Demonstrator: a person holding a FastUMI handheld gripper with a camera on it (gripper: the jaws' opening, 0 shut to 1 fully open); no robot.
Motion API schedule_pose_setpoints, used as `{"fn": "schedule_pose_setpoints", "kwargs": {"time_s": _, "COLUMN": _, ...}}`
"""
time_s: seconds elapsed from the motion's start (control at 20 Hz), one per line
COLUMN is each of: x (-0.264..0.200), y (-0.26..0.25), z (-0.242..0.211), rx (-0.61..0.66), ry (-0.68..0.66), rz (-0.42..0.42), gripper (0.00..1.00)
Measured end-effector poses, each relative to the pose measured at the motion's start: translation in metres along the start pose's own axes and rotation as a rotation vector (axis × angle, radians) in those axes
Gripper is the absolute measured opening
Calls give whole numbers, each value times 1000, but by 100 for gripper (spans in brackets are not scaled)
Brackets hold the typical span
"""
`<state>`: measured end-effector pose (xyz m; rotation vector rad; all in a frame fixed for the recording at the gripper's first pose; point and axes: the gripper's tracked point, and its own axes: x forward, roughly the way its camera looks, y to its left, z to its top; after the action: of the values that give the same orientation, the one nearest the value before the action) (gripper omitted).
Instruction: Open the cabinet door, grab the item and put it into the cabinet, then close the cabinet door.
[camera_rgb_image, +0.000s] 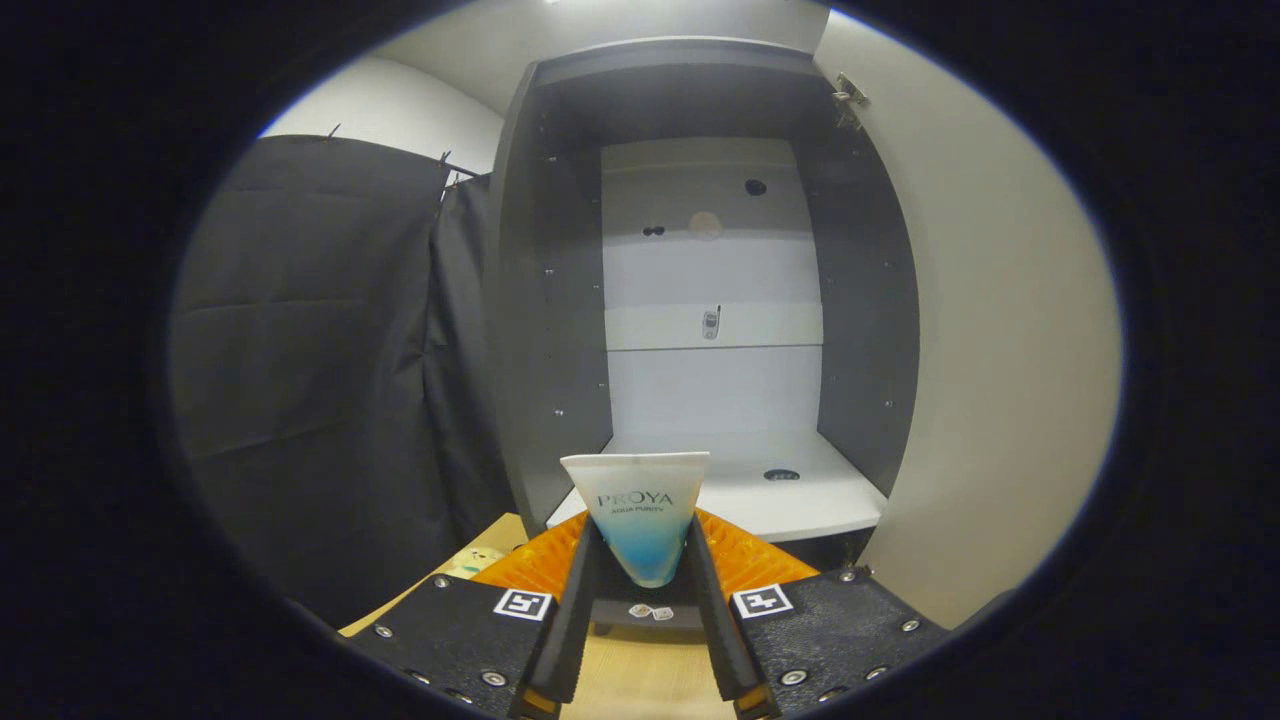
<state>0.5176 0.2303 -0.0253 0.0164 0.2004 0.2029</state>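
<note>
White tube (640, 515) between fingers (578, 590), cabinet (700, 300) beyond

One gripper (640, 585) sits at the bottom middle of the frame, with two fingers (572, 610) and two square markers (523, 603), one on each side. The fingers press on one tube (640, 515), held between them. One cabinet (545, 300) fills the middle of the frame, with one door (1000, 350) swung open at the right, one hinge (850, 95) at the upper right, and one pale shelf (770, 490) at its floor. One small latch (711, 322) shows at the centre of the back panel. One wooden table (640, 680) lies at the bottom, and one small plush toy (478, 560) at the lower left.
</note>
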Motion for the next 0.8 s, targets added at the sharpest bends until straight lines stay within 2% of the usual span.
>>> {"fn": "schedule_pose_setpoints", "kwargs": {"time_s": 0.4, "x": 83, "y": -21, "z": 37, "rx": 57, "ry": 30, "rz": -52, "gripper": 51}}
{"fn": "schedule_pose_setpoints", "kwargs": {"time_s": 0.8, "x": 148, "y": -31, "z": 7, "rx": 34, "ry": 170, "rz": -109, "gripper": 51}}
